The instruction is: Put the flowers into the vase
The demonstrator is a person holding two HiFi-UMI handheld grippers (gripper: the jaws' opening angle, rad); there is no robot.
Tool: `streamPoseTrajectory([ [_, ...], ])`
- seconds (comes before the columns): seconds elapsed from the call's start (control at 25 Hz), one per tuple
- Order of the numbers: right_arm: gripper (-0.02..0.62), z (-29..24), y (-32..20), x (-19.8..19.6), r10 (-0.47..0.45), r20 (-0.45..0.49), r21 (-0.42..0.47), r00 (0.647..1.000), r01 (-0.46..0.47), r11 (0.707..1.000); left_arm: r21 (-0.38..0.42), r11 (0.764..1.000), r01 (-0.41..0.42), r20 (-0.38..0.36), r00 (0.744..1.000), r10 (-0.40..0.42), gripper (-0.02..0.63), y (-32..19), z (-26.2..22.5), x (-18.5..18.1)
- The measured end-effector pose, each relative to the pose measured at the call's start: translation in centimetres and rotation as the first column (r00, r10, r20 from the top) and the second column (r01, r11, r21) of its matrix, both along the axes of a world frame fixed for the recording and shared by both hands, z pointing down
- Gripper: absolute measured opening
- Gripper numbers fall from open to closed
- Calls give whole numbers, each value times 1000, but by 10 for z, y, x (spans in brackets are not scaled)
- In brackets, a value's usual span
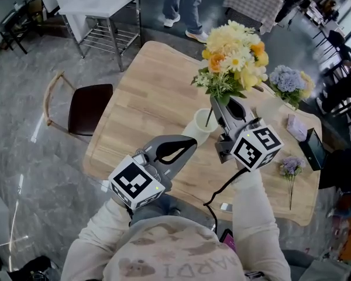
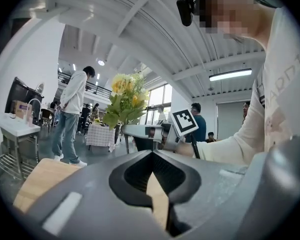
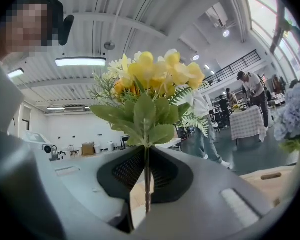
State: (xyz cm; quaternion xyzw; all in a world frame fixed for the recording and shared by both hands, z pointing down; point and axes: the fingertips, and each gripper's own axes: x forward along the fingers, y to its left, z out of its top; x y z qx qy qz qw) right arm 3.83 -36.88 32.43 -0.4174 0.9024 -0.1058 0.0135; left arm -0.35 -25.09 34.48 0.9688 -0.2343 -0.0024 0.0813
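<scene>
My right gripper (image 1: 218, 103) is shut on the thin stem (image 3: 147, 181) of a bouquet of yellow, orange and white flowers (image 1: 234, 56), which it holds upright over the wooden table (image 1: 146, 92). The stem's lower end hangs at the mouth of a small white vase (image 1: 199, 129); whether it is inside I cannot tell. My left gripper (image 1: 191, 143) is shut with nothing in it, its tip just left of the vase. The left gripper view shows its jaws (image 2: 152, 153) closed, with the bouquet (image 2: 125, 96) beyond them. In the right gripper view the bouquet (image 3: 147, 91) rises from the closed jaws (image 3: 146, 151).
A bunch of blue hydrangeas (image 1: 288, 81) stands at the table's far right. A purple flower (image 1: 291, 168) lies near the right edge, beside a dark box (image 1: 312, 148). A brown chair (image 1: 86, 107) stands left of the table, and a person (image 1: 187, 4) stands beyond it.
</scene>
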Motion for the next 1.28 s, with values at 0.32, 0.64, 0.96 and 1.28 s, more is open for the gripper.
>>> streamPoseTrajectory([
  [0.32,67,38,0,8,-10,-8,-32,1000,10,999,-28,1000,3,3,1000,-3,1,-10,10,1],
  [0.64,110,62,4,15,-1,-104,-46,995,-4,999,-32,999,-14,3,1000,14,1,-10,9,9],
  [0.96,227,79,24,19,-50,-188,-95,981,33,995,-33,999,-17,4,1000,18,1,-4,10,11],
  [1.28,229,83,61,29,-37,-192,-95,981,19,995,-29,999,-46,6,999,46,1,10,7,18],
])
